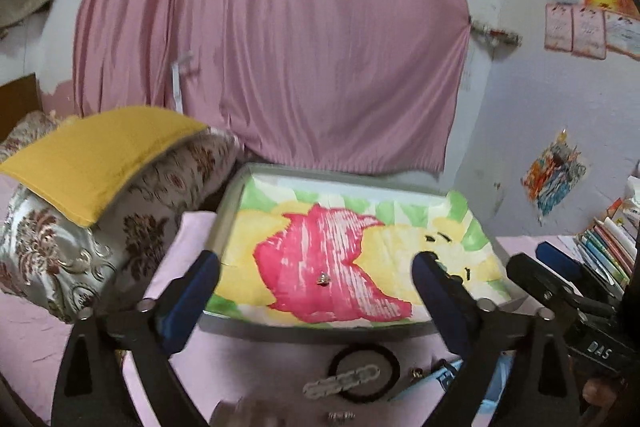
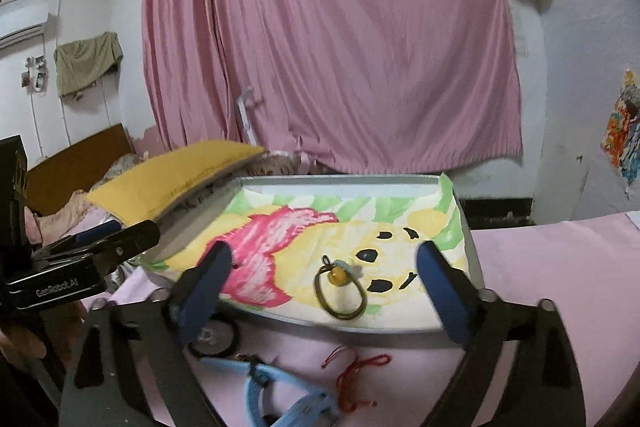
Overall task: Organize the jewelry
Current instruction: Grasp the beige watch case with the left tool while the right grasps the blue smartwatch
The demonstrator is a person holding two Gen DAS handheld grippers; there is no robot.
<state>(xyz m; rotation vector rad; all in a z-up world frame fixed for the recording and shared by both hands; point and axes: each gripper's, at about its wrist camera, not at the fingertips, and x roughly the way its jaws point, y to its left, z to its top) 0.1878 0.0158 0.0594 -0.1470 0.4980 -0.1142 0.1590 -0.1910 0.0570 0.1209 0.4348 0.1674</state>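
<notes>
Hand-held grippers [image 1: 316, 271] [image 2: 324, 267] – two, agape

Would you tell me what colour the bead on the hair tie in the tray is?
Amber yellow, clearest in the right wrist view: bead.

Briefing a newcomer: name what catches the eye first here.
The pink curtain fills the back wall. Below it a tray lined with a pink-and-yellow drawing sits on the bed, holding a hair tie and a small ring. Both grippers, left and right, are open and empty.
</notes>
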